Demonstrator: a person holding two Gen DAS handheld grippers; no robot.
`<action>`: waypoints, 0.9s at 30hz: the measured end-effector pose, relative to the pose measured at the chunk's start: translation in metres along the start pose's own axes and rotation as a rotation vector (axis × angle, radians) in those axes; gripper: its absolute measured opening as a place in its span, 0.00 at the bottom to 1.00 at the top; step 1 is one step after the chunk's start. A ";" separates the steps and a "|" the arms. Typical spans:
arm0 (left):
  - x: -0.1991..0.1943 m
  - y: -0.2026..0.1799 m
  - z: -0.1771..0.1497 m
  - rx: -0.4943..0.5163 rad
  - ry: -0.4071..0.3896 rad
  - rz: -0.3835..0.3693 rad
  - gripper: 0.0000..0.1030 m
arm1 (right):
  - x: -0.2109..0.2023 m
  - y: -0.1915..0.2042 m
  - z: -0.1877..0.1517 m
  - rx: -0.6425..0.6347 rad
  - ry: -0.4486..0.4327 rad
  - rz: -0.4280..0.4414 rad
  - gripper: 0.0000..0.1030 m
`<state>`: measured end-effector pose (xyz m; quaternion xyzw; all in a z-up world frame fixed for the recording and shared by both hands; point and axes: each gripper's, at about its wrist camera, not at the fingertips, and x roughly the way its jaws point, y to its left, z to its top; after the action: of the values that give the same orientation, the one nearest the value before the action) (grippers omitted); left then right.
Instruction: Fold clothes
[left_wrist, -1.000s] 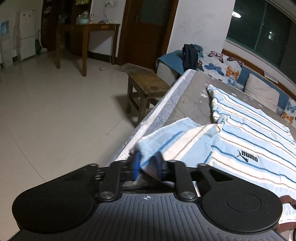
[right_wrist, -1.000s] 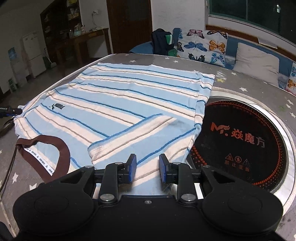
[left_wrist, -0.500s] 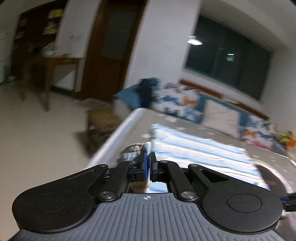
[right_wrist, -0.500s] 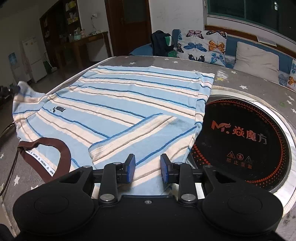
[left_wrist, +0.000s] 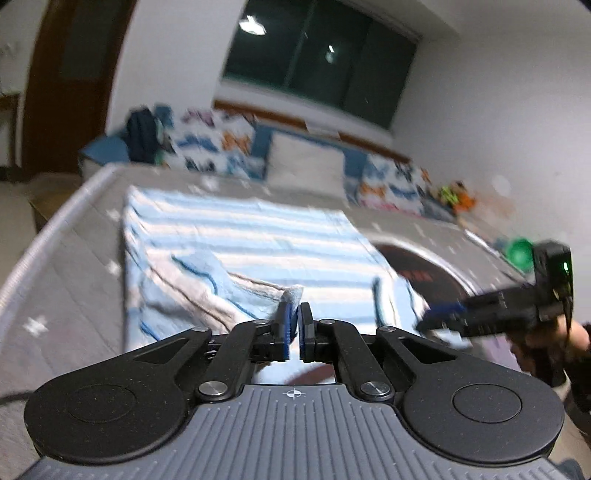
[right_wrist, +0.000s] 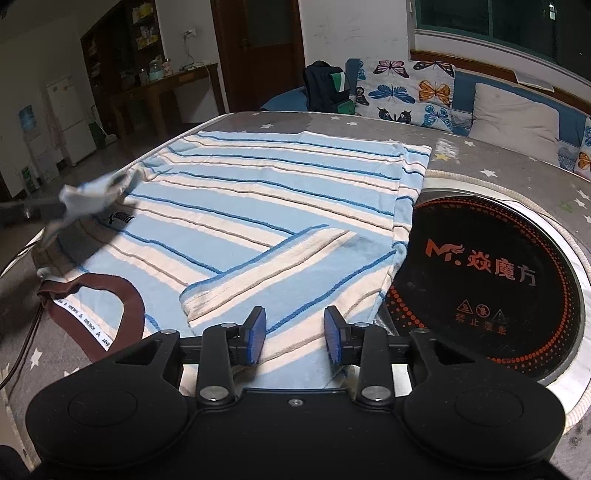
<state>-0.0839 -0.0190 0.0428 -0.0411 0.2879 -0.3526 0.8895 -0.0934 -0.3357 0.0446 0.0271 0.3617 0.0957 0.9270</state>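
A light-blue striped T-shirt (right_wrist: 280, 206) with a brown collar (right_wrist: 110, 295) lies flat on the grey starred table (right_wrist: 480, 155). Its right sleeve (right_wrist: 295, 266) is folded in over the body. My left gripper (left_wrist: 293, 317) is shut on the left sleeve (left_wrist: 207, 284) and holds it lifted over the shirt (left_wrist: 240, 229). In the right wrist view the lifted sleeve (right_wrist: 96, 192) is blurred at the left. My right gripper (right_wrist: 294, 338) is open and empty above the shirt's near edge; it also shows in the left wrist view (left_wrist: 443, 317).
A round black induction plate (right_wrist: 487, 280) is set in the table right of the shirt. A butterfly-print sofa (right_wrist: 406, 88) with a white cushion (right_wrist: 517, 118) stands behind the table. The table's left edge (left_wrist: 44, 236) drops to the floor.
My left gripper closed on the left sleeve at the table edge, lifted it and swung it right over the shirt. My right gripper stayed open and nearly still.
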 end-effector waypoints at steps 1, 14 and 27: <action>0.003 0.001 -0.001 0.008 0.011 -0.008 0.08 | 0.000 0.000 0.000 -0.002 0.000 0.000 0.38; -0.024 0.015 0.015 0.137 -0.073 0.075 0.33 | -0.004 0.000 0.006 -0.018 -0.009 -0.005 0.41; 0.042 0.061 0.016 0.127 0.061 0.247 0.24 | 0.015 -0.003 0.019 -0.051 -0.009 -0.029 0.41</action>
<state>-0.0135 -0.0028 0.0192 0.0616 0.2946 -0.2590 0.9178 -0.0690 -0.3356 0.0485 -0.0015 0.3555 0.0911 0.9302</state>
